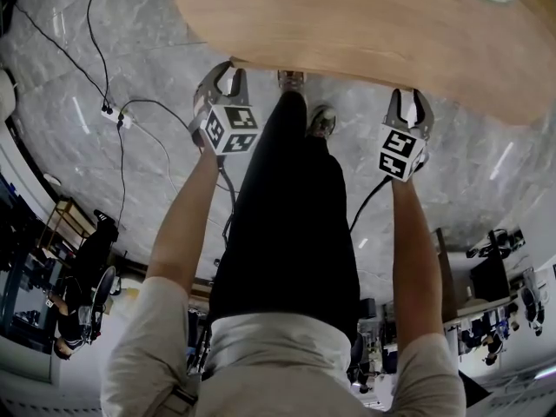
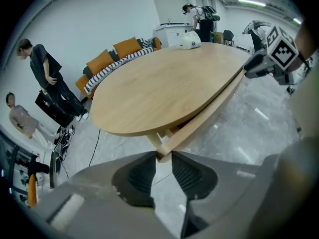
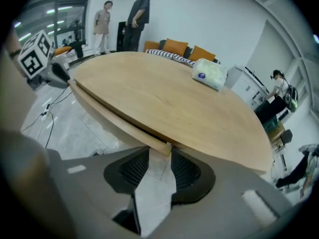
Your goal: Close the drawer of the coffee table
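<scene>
Lining up to push the drawer (image 2: 199, 126) shut.
Left gripper (image 1: 228, 75) and right gripper (image 1: 408, 101) are gaping empty at its ends, twelve o'clock under the coffee table (image 1: 365, 24); probably ajar, needing an even inward shove.

The drawer front (image 2: 204, 119) juts from under the tabletop's (image 1: 365, 24) near edge, barring my left gripper (image 1: 230, 78) and right gripper (image 1: 410, 104) from going ahead. Between them my own leg (image 1: 291, 189) fills the gap (little room inward). Outward of each lies open floor (image 1: 486, 172); cables (image 1: 113, 111) trail at the left.
</scene>
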{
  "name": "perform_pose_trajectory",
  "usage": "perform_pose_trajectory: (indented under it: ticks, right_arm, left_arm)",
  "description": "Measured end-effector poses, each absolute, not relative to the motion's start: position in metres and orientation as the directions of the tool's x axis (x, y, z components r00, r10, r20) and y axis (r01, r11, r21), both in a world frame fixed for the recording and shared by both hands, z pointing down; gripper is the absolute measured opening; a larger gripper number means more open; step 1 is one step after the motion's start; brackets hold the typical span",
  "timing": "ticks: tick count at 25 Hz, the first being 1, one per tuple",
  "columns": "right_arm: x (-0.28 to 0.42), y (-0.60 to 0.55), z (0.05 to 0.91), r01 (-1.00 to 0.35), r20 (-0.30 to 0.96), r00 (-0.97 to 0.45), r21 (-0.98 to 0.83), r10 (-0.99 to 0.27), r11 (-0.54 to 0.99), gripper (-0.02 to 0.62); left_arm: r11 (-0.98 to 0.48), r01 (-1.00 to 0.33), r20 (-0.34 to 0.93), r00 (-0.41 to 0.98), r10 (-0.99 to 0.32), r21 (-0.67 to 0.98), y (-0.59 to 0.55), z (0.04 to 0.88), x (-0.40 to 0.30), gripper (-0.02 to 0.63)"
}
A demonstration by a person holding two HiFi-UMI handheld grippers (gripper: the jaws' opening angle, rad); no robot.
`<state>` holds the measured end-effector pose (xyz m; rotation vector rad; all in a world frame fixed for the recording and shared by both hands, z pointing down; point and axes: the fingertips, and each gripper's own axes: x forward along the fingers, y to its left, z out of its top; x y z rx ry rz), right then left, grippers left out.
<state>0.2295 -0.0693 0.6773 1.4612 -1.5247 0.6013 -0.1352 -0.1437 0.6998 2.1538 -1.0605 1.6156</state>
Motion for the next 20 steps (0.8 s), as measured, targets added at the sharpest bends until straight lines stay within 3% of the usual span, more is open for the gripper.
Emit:
perform_pose_trajectory:
  ticks: [4,20]
  right_arm:
    - [0.232,-0.074,0.677,-0.981,0.844,0.131,0.187,-0.519,0.057,0.146]
    - [0.237,-0.076,0.680,-0.989,0.801,0.104,0.022,-0.590,-0.144,0.143]
  left_arm:
    - [-0.699,-0.681,0.903,0.130,-0.409,-0.219,-0.151,0.700,-0.133,0.123]
    - [-0.601,-0.782,0.890,0.145,-0.433,-0.165,-0.156,0.700,-0.132,0.123]
